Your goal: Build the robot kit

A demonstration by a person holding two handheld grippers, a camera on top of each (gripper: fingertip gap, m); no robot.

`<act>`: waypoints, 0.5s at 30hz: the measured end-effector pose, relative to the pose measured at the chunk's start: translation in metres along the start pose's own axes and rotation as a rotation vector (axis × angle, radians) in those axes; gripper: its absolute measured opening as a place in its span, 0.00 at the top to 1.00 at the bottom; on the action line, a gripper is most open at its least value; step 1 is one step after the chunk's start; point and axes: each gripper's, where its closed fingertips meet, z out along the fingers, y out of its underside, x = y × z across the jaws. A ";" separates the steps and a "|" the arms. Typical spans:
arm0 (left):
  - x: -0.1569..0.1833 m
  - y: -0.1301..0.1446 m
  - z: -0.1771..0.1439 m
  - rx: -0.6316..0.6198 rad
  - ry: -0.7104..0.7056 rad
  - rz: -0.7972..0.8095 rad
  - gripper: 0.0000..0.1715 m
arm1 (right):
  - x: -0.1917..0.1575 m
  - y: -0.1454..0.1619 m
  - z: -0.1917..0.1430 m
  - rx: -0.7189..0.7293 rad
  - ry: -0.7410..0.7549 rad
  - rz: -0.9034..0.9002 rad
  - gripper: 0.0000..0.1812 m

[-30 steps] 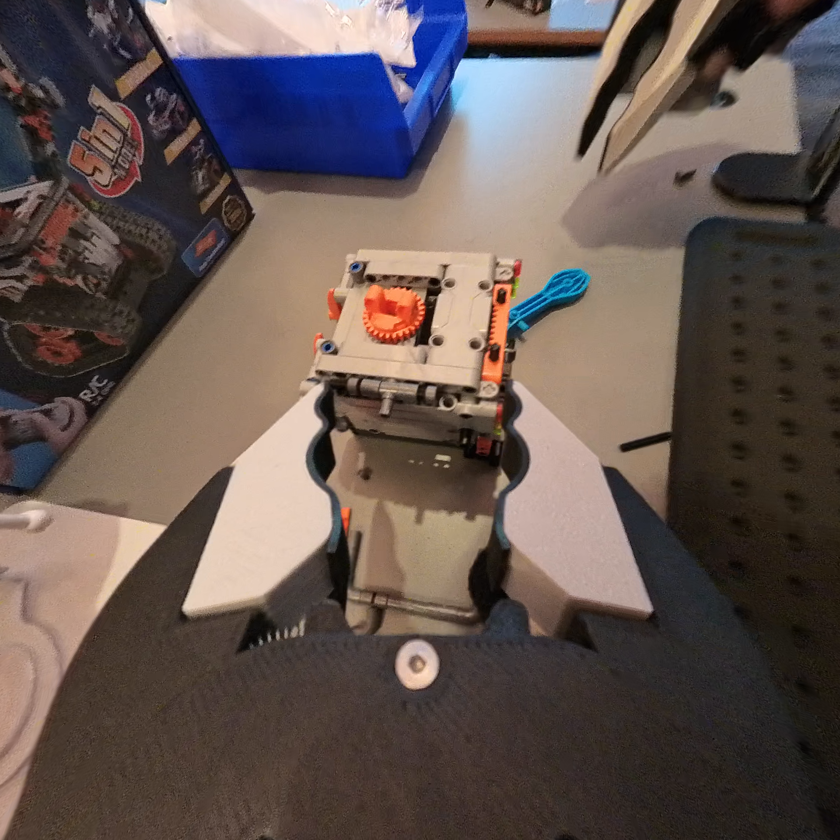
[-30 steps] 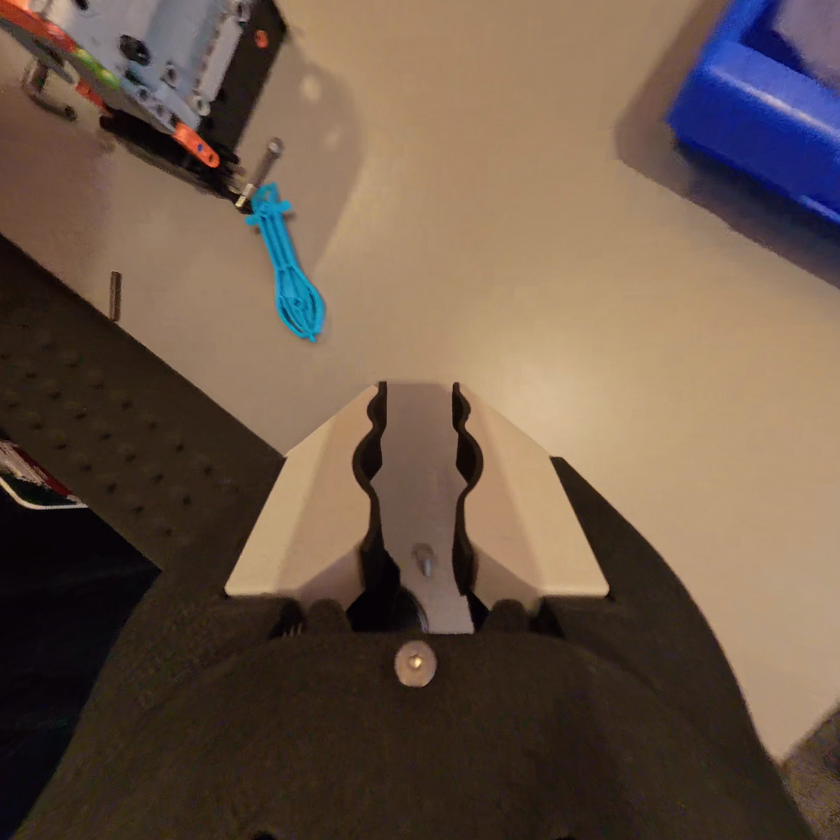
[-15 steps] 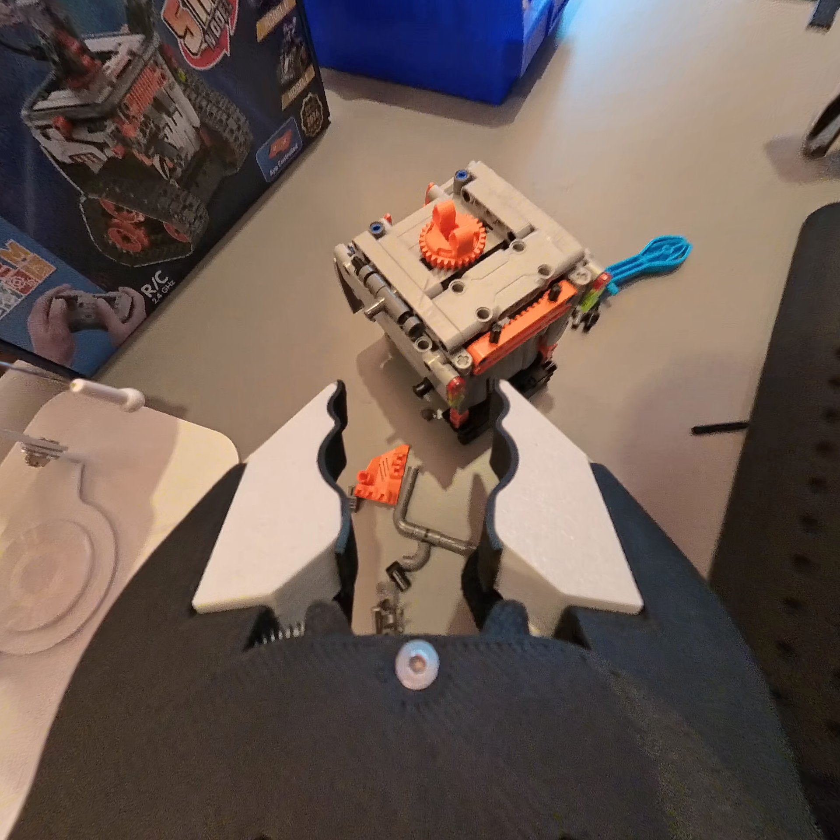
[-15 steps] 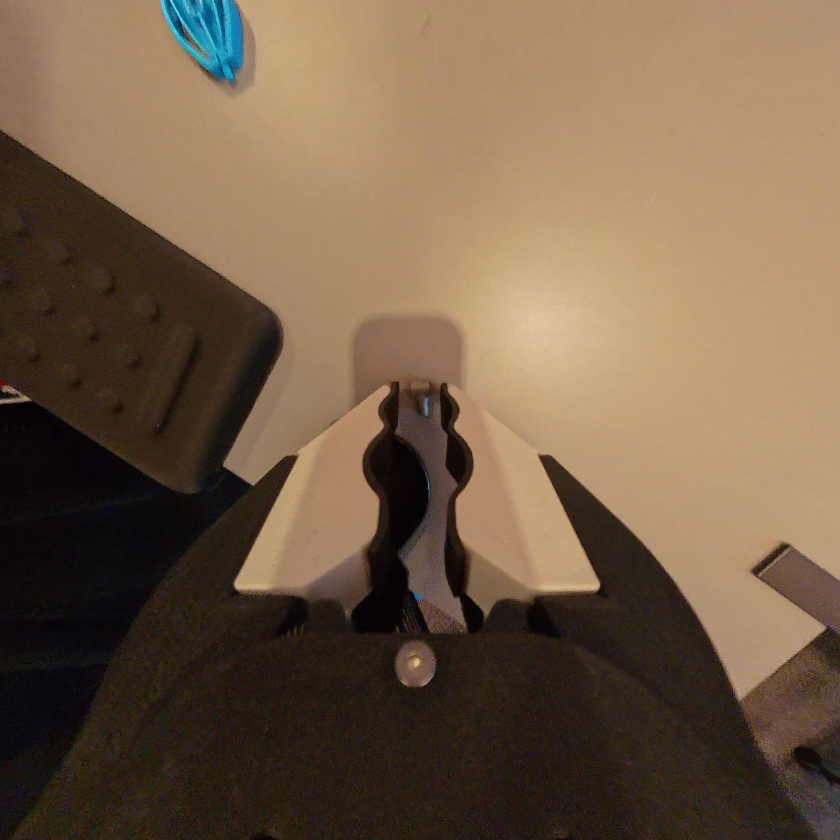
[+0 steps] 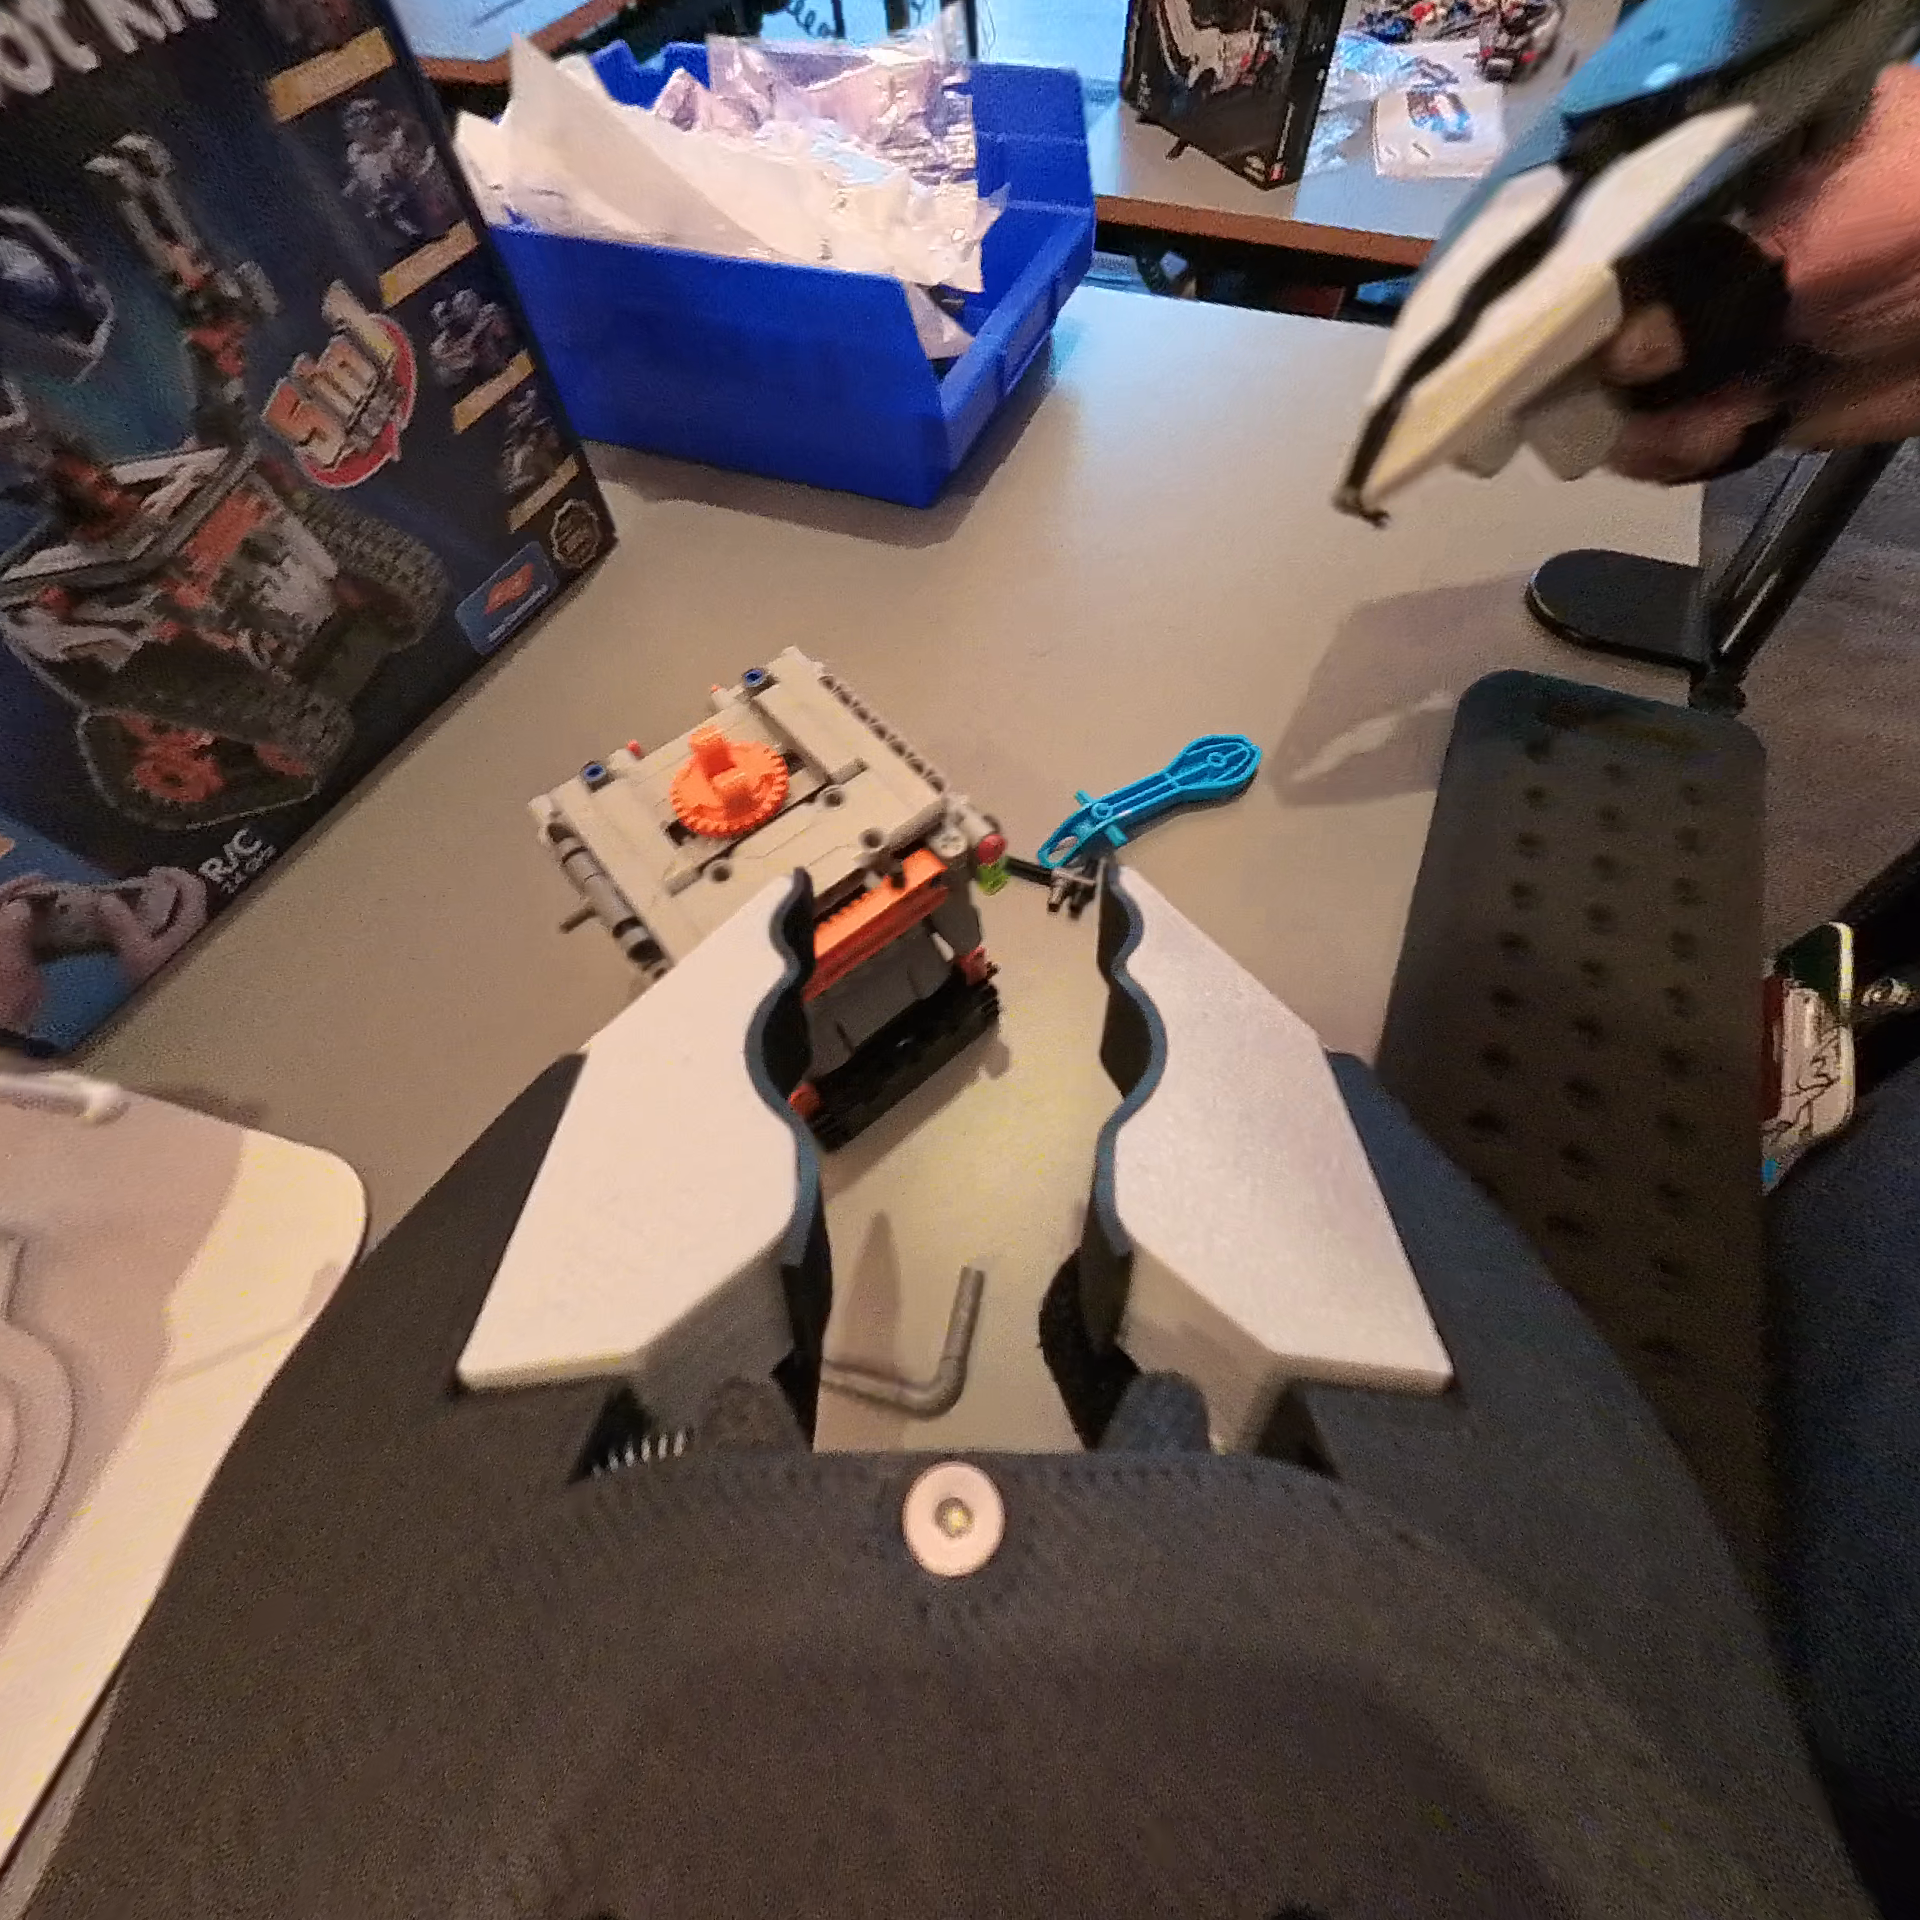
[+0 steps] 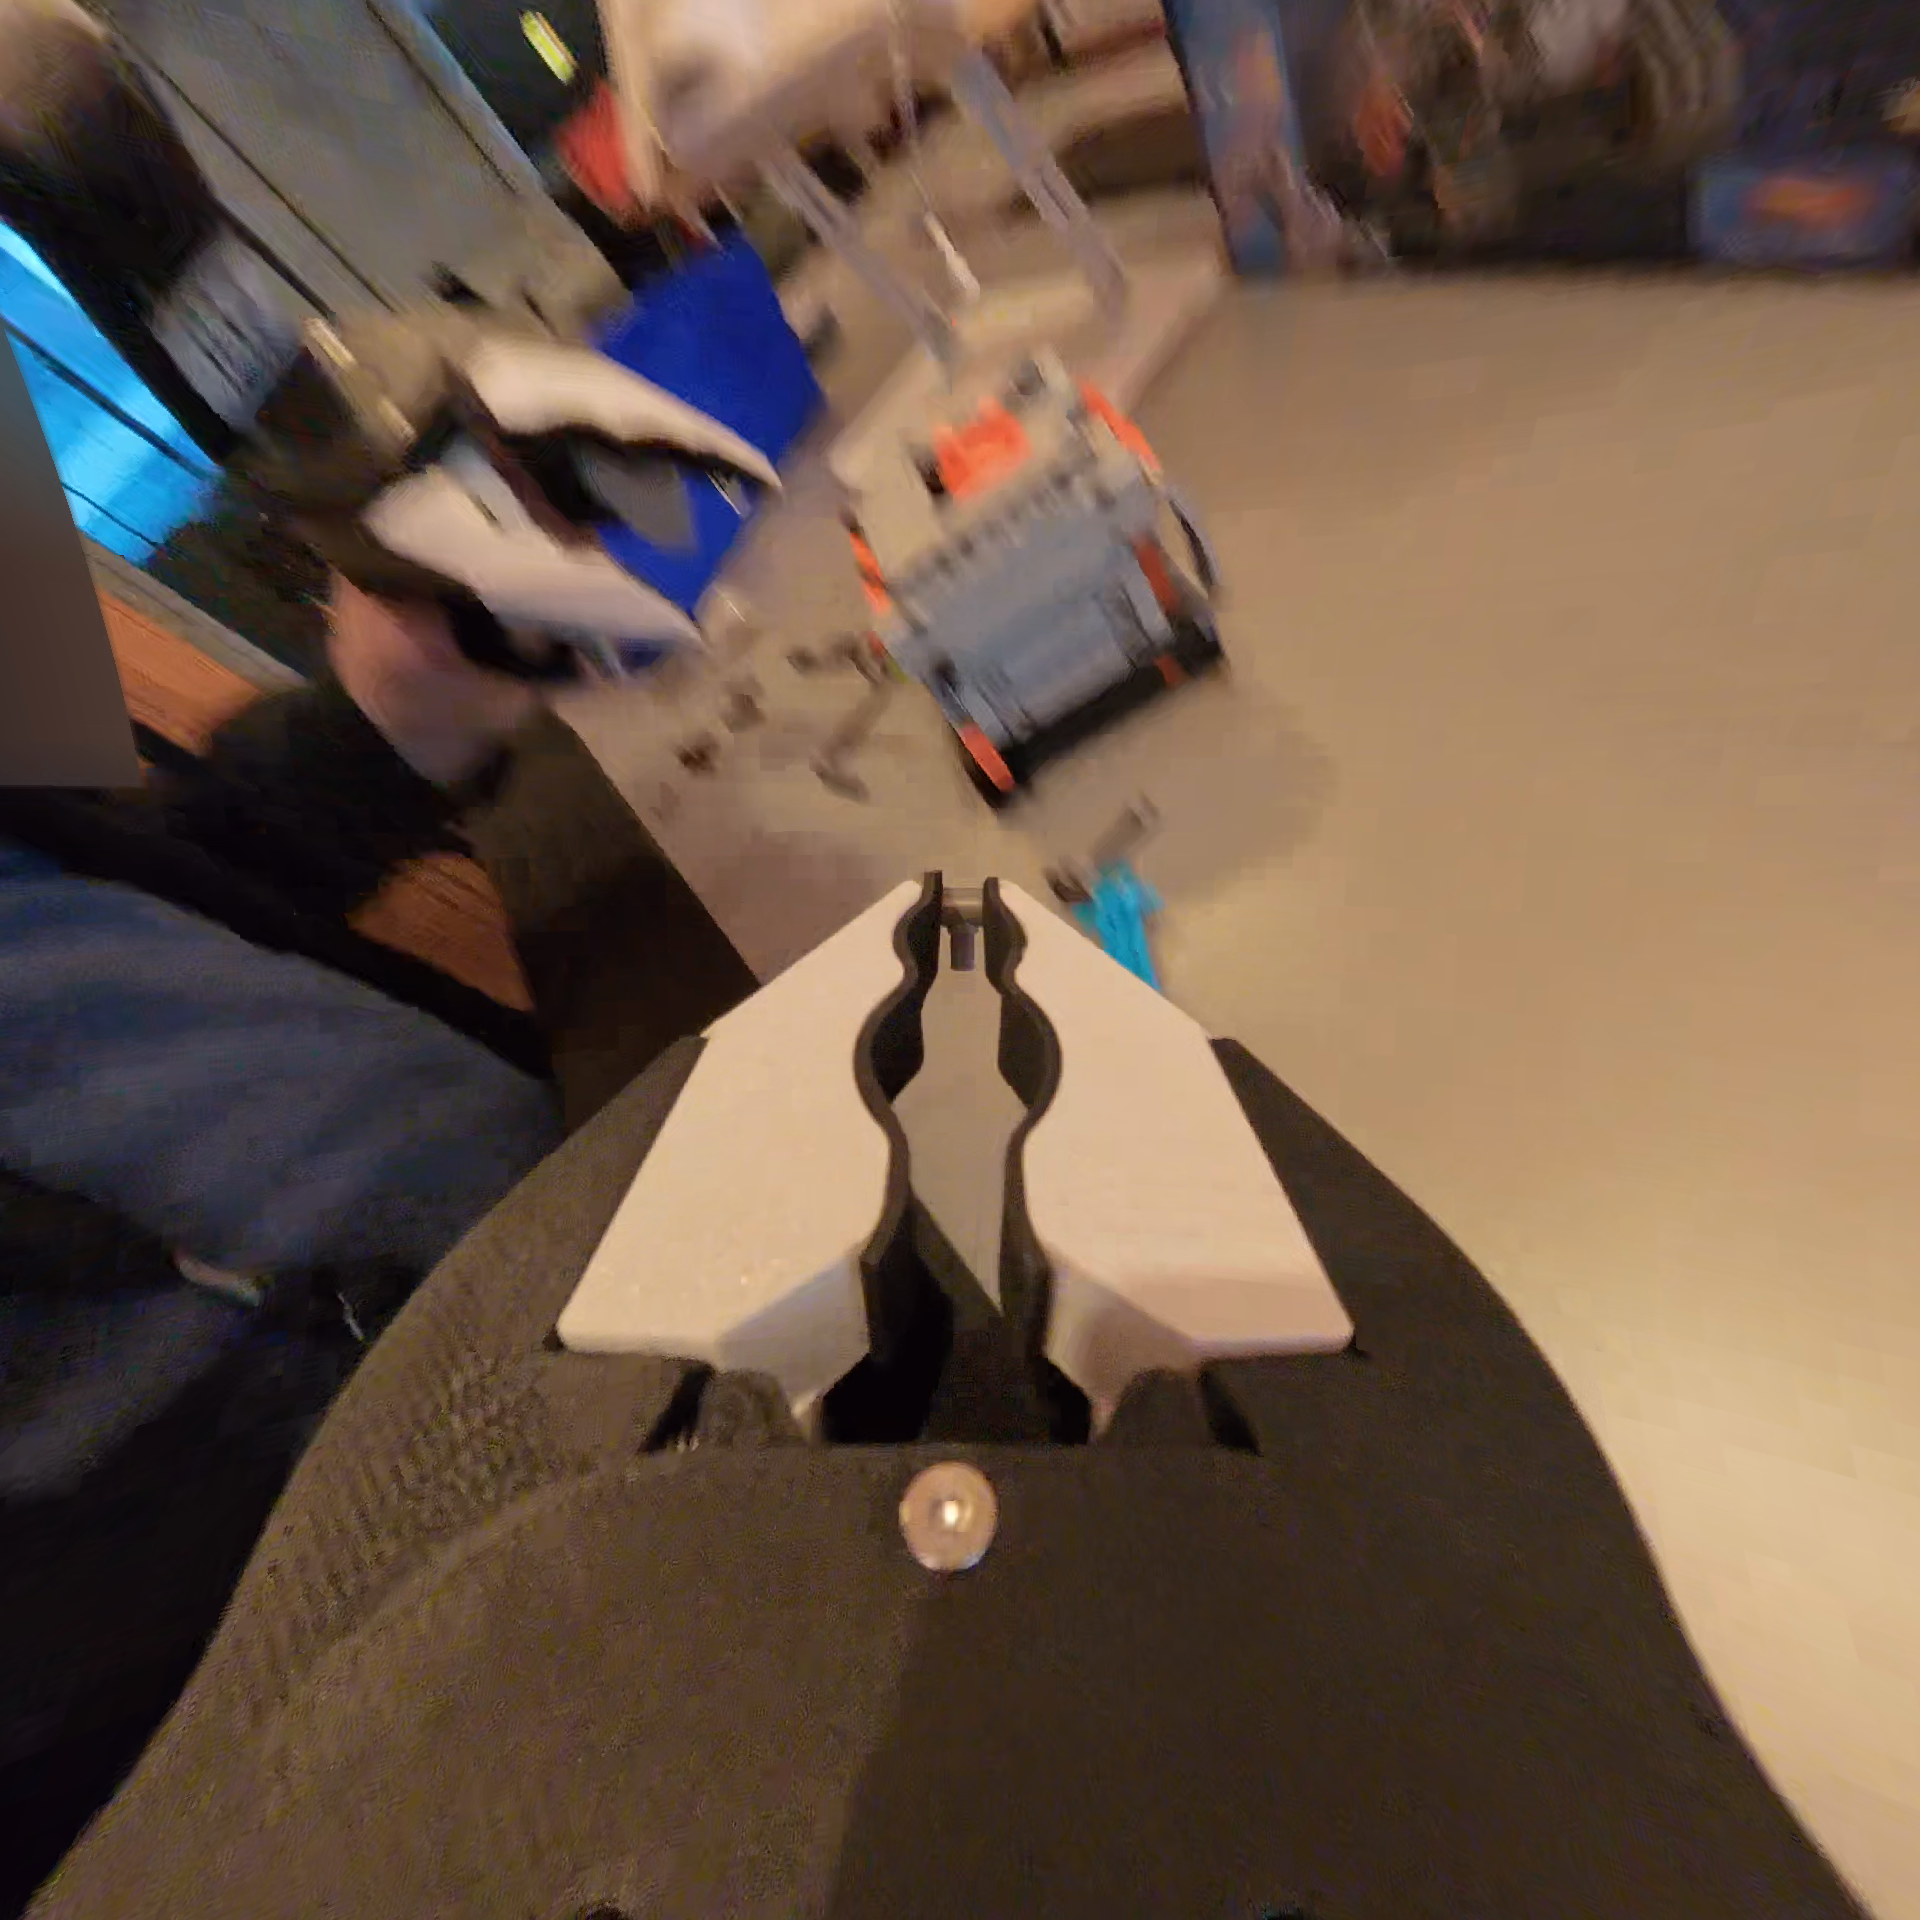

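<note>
A grey brick model (image 5: 748, 821) with an orange gear on top stands on the grey table (image 5: 1143, 582). My left gripper (image 5: 951, 894) is open just in front of it, and the left fingertip overlaps the model's orange and black side. A grey bent rod (image 5: 914, 1351) lies on the table between the fingers. A blue plastic tool (image 5: 1153, 795) lies right of the model. My right gripper (image 6: 958, 894) is shut on a small grey pin (image 6: 958, 935) at its tips, raised above the table; it also shows in the left wrist view (image 5: 1475, 343). The right wrist view is blurred and shows the model (image 6: 1029, 582) and the left gripper (image 6: 561, 520).
A blue bin (image 5: 790, 343) of plastic bags stands behind the model. A large printed toy box (image 5: 208, 468) stands at the left. A black perforated pad (image 5: 1569, 987) lies at the right, and a white tray (image 5: 156, 1299) at the near left. A person's hand (image 5: 1818, 312) holds the right gripper. Spacing between my two grippers at the tips: around 15 centimeters.
My left gripper let go of the model, drew back, then came close again, open. My right gripper swung round from facing the table towards the model, the pin now at its tips.
</note>
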 end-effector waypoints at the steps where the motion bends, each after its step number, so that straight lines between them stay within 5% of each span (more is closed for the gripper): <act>1: 0.006 -0.004 0.003 0.016 0.004 -0.003 0.70 | -0.012 -0.016 0.012 0.060 -0.060 0.011 0.97; 7: 0.031 -0.027 0.018 0.118 0.043 -0.064 0.73 | -0.059 -0.072 0.065 0.297 -0.344 0.134 0.97; 15: 0.025 -0.042 0.024 0.170 -0.010 -0.066 0.75 | -0.074 -0.078 0.088 0.373 -0.504 0.301 0.97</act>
